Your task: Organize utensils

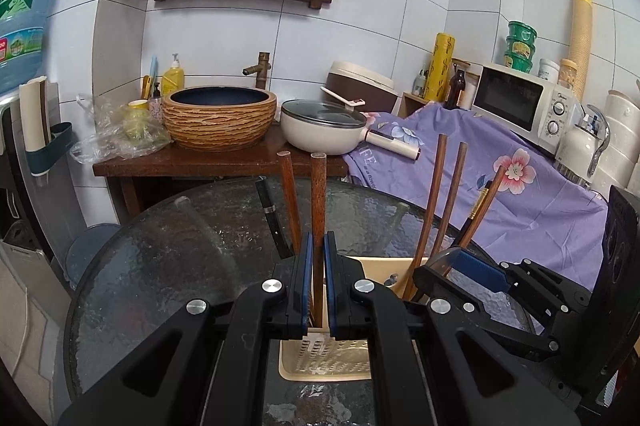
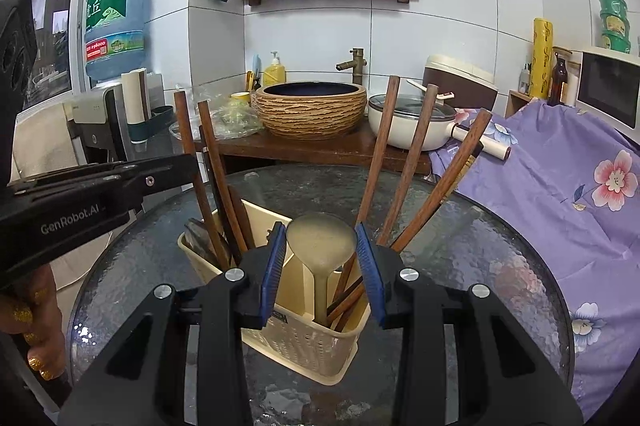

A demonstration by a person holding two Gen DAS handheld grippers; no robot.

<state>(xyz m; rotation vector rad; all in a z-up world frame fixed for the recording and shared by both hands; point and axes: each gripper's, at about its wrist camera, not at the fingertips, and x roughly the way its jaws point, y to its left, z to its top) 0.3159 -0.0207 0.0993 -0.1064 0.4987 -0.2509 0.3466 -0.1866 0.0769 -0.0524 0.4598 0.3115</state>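
1. Where the round glass table (image 2: 472,254) fills the lower half of both views, a purple floral cloth (image 2: 560,194) covers the counter to its right, and a brown wooden stand behind it carries a woven basin (image 2: 311,108) and a white lidded pan (image 2: 404,126).
2. On the table stands a cream caddy (image 2: 304,342) with perforated walls and an upright divider that splits it into compartments.
3. Its left compartment holds several brown wooden utensils leaning left; its right compartment holds more wooden handles (image 2: 404,166) fanning up and to the right.
4. From the right wrist view, the right gripper (image 2: 320,266) hangs over the caddy with its blue pads either side of a pale ladle (image 2: 321,238).
5. This ladle stands bowl up, with its stem running down into the right compartment beside the divider.
6. Whether the pads press on the bowl or merely flank it, I cannot tell: they sit right at its edges, with the jaws partly apart.
7. From the left wrist view, the left gripper (image 1: 319,266) is clenched on a brown wooden handle (image 1: 319,194), which stands upright between the pads with its lower end down over the caddy (image 1: 324,362).
8. Just left of it a second wooden handle (image 1: 289,194) rises, and a dark knife (image 1: 272,218) leans beyond.
9. At the lower left of the right wrist view, a hand (image 2: 36,326) with gold glitter nails grips the left tool's body.
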